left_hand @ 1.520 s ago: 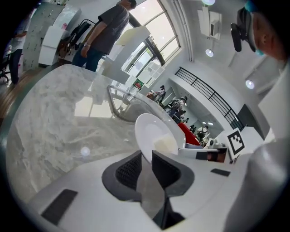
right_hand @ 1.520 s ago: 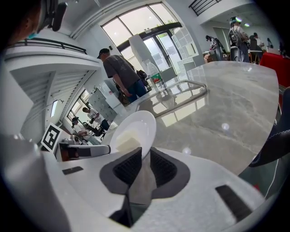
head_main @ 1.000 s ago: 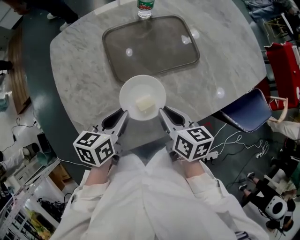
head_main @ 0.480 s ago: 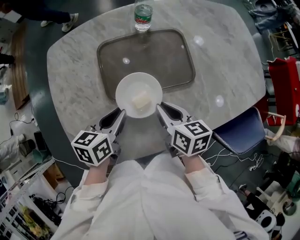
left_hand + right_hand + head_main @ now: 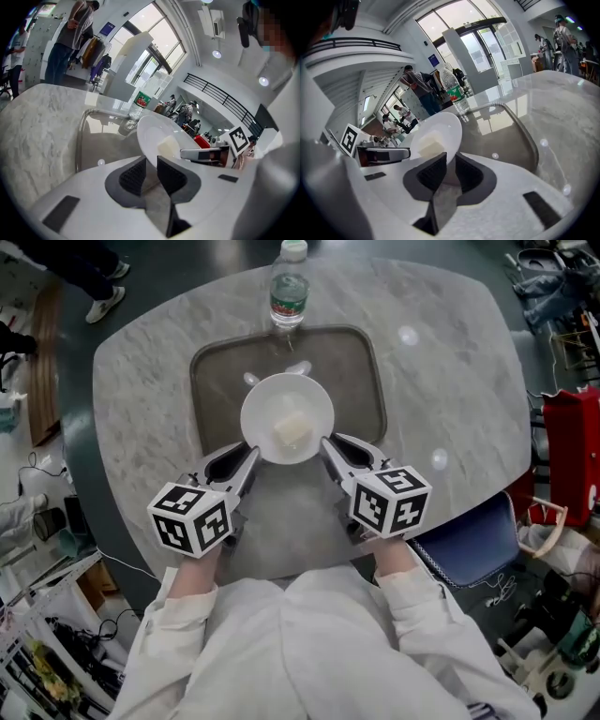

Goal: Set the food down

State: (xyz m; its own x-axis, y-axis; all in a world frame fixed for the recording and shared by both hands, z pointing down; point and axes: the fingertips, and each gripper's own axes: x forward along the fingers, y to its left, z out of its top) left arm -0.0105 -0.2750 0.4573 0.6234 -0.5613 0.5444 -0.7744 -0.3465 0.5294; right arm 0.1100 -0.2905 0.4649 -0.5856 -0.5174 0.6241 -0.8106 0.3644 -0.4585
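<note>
The left gripper [image 5: 151,165] has its dark ribbed jaws pinched on the near-left rim of a white plate [image 5: 153,132], and the right gripper [image 5: 450,169] is clamped the same way on the plate's near-right rim, so the plate hangs between the two. In the head view the left gripper [image 5: 246,457] and right gripper [image 5: 330,448] angle inward to the plate [image 5: 272,399] from either side. A pale block of food [image 5: 292,431] lies near the plate's middle, slightly toward the person; it shows as a cream cube in the left gripper view [image 5: 167,146] and the right gripper view [image 5: 430,145]. The plate sits over the near half of a dark rectangular tray [image 5: 354,367], with its near rim reaching past the tray's near edge; whether it touches the tray cannot be told. Just past the tray's far rim stands a clear water bottle [image 5: 289,294] with a green label, upright. Tray and bottle rest on a grey marbled counter [image 5: 450,362]. Behind the grippers, the person's white sleeves [image 5: 187,610] reach toward the counter.
</note>
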